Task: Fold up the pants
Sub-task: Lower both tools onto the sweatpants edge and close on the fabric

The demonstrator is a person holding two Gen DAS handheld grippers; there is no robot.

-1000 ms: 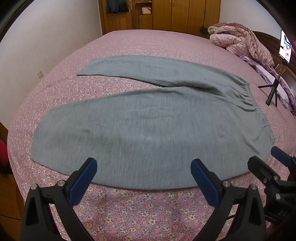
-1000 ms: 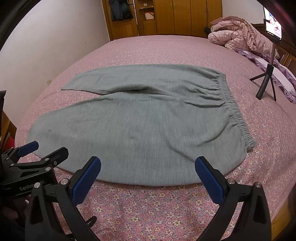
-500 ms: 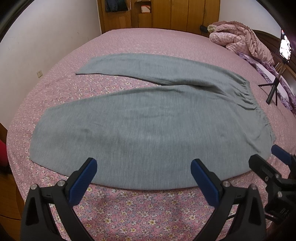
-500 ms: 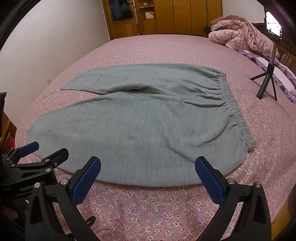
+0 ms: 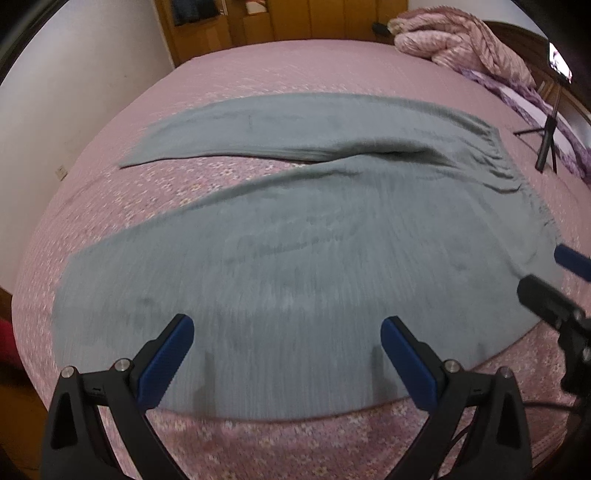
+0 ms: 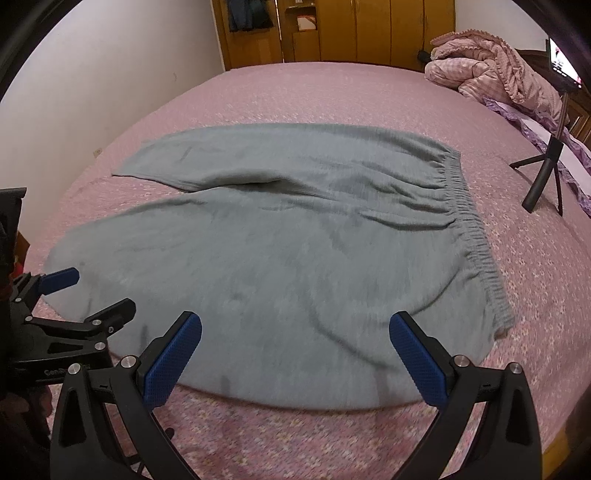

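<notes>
Grey-green pants (image 5: 314,266) (image 6: 288,251) lie flat on a pink flowered bed (image 5: 258,443) (image 6: 295,443), legs spread apart to the left, elastic waistband (image 6: 476,240) to the right. My left gripper (image 5: 287,350) is open, hovering over the near leg's front edge. My right gripper (image 6: 295,350) is open as well, above the near edge close to the waistband end. Nothing is between either pair of blue pads. Each gripper shows at the side of the other's view: the right gripper (image 5: 561,280) and the left gripper (image 6: 85,291).
A crumpled pink quilt (image 6: 498,70) lies at the bed's far right. A black tripod (image 6: 546,173) with a phone stands on the bed to the right of the waistband. Wooden wardrobes (image 6: 351,29) line the back wall; a white wall (image 6: 92,92) is on the left.
Both grippers have moved forward and lower toward the pants' near edge. The pants look larger and the views are motion-blurred. Jaws stay open.
</notes>
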